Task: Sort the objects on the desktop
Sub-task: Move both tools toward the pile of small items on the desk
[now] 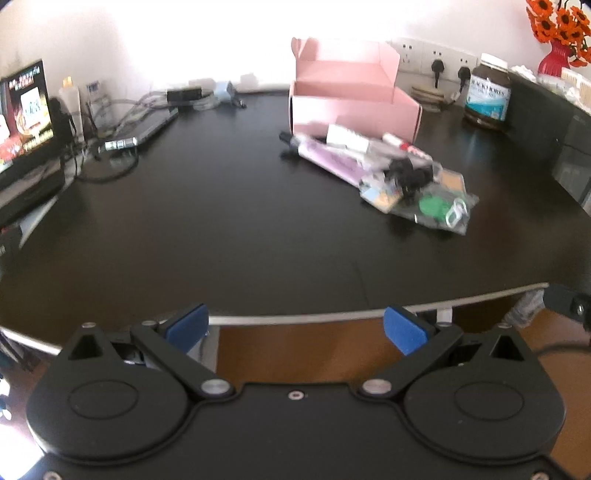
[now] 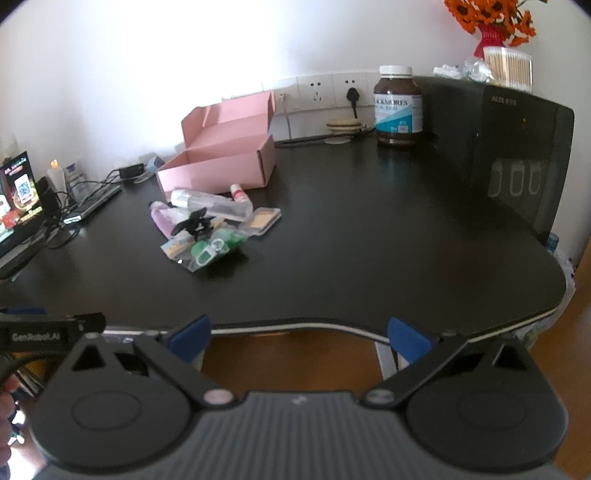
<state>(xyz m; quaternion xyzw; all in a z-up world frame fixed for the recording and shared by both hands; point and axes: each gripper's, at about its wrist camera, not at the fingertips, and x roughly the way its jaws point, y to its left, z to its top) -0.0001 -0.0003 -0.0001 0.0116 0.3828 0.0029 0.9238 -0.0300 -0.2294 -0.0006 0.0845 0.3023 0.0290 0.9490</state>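
An open pink cardboard box stands on the black desk. In front of it lies a pile of small objects: a purple tube, a white bottle, a clear pencil case, a red-capped stick, a black clip, a tan compact and a bagged green item. My left gripper and right gripper are both open and empty, off the desk's near edge.
A brown supplement jar stands at the back right by wall sockets. A black appliance carries a red vase of orange flowers. Cables, a laptop and a monitor crowd the left.
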